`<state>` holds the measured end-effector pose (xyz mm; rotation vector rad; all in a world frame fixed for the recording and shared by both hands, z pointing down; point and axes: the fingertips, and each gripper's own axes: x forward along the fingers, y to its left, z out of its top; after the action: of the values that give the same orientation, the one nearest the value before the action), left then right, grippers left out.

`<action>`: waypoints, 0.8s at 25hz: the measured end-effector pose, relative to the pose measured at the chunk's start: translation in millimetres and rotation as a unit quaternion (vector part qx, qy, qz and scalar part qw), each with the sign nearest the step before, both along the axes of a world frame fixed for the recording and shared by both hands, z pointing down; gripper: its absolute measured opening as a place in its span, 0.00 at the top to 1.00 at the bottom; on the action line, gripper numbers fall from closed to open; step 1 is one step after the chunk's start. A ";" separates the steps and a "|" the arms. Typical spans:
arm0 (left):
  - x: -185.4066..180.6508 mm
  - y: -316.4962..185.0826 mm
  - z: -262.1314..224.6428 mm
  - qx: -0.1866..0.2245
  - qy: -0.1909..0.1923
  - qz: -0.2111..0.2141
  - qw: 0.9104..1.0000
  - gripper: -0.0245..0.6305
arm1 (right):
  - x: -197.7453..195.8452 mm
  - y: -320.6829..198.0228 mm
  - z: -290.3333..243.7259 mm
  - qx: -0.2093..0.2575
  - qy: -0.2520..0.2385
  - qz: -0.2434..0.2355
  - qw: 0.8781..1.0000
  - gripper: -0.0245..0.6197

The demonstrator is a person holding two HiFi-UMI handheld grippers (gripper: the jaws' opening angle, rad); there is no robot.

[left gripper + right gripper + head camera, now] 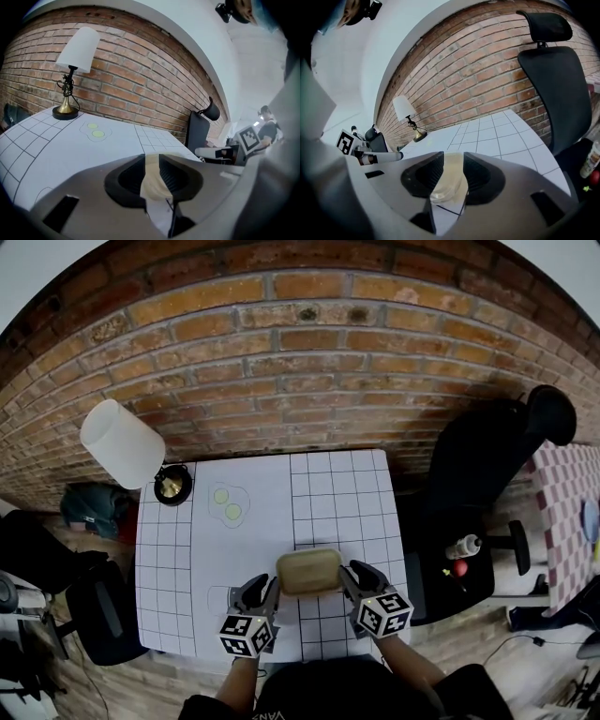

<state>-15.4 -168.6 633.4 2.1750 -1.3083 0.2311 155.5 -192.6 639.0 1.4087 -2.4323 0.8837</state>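
Note:
A beige, shallow rectangular tray (308,570) hangs over the near part of the white gridded table (337,493), held from both ends. My left gripper (265,593) is shut on its left rim, and my right gripper (354,579) is shut on its right rim. In the left gripper view the dark ribbed jaws of the left gripper (152,176) pinch a thin strip of the beige tray (151,183). In the right gripper view the right gripper (450,178) likewise clamps the translucent beige tray (448,183).
A white-shaded lamp (127,444) on a brass base (172,486) stands at the table's far left corner, with two yellow-green discs (227,503) beside it. A black office chair (478,493) holding a bottle (464,547) stands at the right. The brick wall (300,362) lies behind.

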 end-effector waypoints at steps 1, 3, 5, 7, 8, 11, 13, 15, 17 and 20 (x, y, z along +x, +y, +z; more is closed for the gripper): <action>0.6 0.9 3.1 -0.005 0.000 0.001 1.000 0.83 | -0.5 0.3 2.2 -0.004 -0.001 -0.001 1.000 0.80; 2.6 2.6 9.5 -0.015 0.002 0.005 1.000 0.81 | -2.2 0.9 5.9 -0.009 -0.002 -0.004 1.000 0.79; 5.7 4.5 16.1 -0.027 0.008 0.010 1.000 0.78 | -4.6 1.7 9.2 -0.015 -0.003 -0.007 1.000 0.79; 9.6 6.4 21.9 -0.037 0.015 0.016 0.999 0.76 | -6.2 2.6 12.3 -0.020 -0.005 -0.009 1.000 0.78; 11.4 7.0 24.0 -0.041 0.017 0.018 0.999 0.75 | -6.7 3.0 13.5 -0.022 -0.005 -0.009 1.000 0.78; 15.4 6.1 27.6 -0.046 0.019 0.024 0.998 0.75 | -8.0 3.4 16.5 -0.028 -0.008 -0.009 1.000 0.78; 16.5 4.9 29.5 -0.047 0.016 0.025 0.998 0.75 | -9.3 4.1 19.6 -0.033 -0.008 -0.009 0.999 0.78; 17.1 4.5 32.2 -0.051 0.015 0.025 0.998 0.75 | -10.1 4.8 22.2 -0.036 -0.007 -0.009 0.999 0.78; 18.6 4.7 35.3 -0.057 0.017 0.026 0.998 0.75 | -10.2 4.8 23.1 -0.037 -0.007 -0.008 0.999 0.78; 20.2 5.2 37.5 -0.061 0.021 0.027 0.998 0.74 | -10.0 4.7 23.3 -0.036 -0.006 -0.009 0.999 0.78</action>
<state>4.9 -163.4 670.9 2.1018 -1.1819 0.2782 145.4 -187.9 662.2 1.3592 -2.3922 0.9697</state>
